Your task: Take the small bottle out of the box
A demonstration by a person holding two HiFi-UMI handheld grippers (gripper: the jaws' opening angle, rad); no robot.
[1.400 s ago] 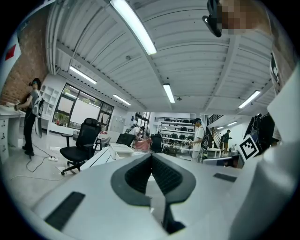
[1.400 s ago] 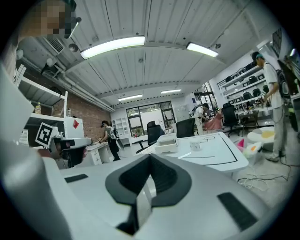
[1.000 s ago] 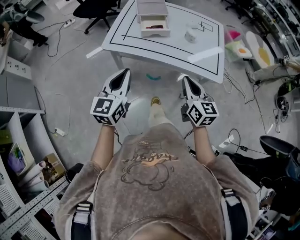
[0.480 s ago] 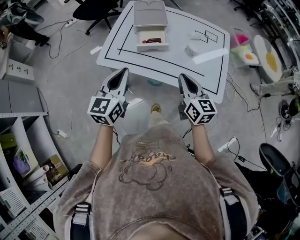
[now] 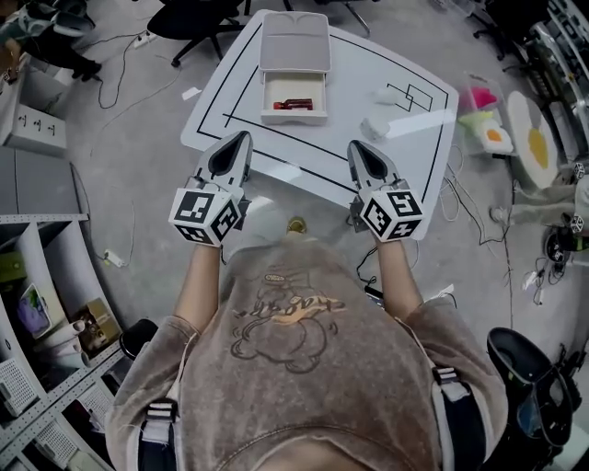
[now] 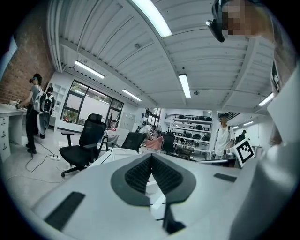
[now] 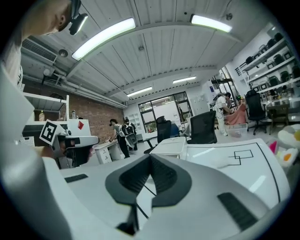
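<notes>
A white box stands at the far side of a white table. Its open drawer holds a small red bottle lying flat. My left gripper is shut and empty, its tip over the table's near edge, short of the drawer. Beside it, my right gripper is also shut and empty over that edge. In the left gripper view the left gripper's pads meet with nothing between them. The right gripper view shows the right gripper likewise, with the box ahead of it.
Two small white objects lie on the table's right half near a drawn black square. A black office chair stands beyond the table. Shelves run along the left, and cables and clutter cover the floor at right.
Both grippers have moved forward together toward the table, from over the floor to over its near edge. The table and box now lie closer. Both jaws stay shut.
</notes>
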